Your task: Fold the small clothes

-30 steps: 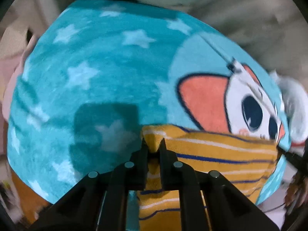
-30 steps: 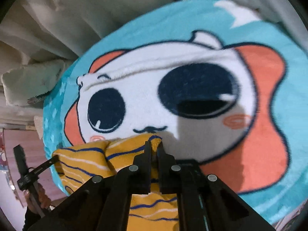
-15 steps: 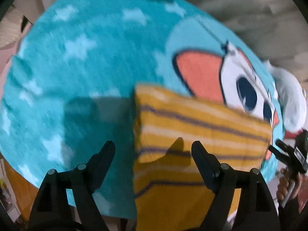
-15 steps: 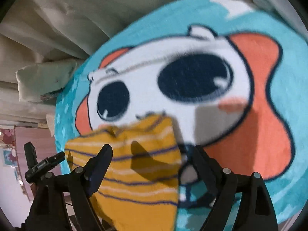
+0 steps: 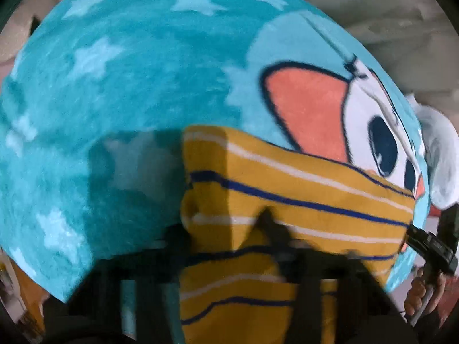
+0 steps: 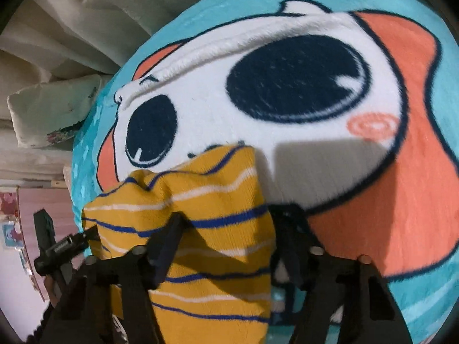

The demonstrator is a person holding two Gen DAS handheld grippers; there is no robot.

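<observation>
A: Striped garment [image 6: 218,200]: ribbed knit cloth, matt mustard with white and navy stripes.
B: Blanket [image 5: 129,86] under it?
A: Fluffy fleece, napped pile, matt. Right tool [image 6: 226,223]: matt black plastic. Left tool [image 5: 226,246] too blurred to judge.

Beyond the far edge of the teal blanket [image 6: 430,57] below me I see rumpled pale bedding [image 6: 71,23], a pillow [image 6: 54,109] at its left edge, and a pinkish wall [image 6: 17,272] lower left.
</observation>
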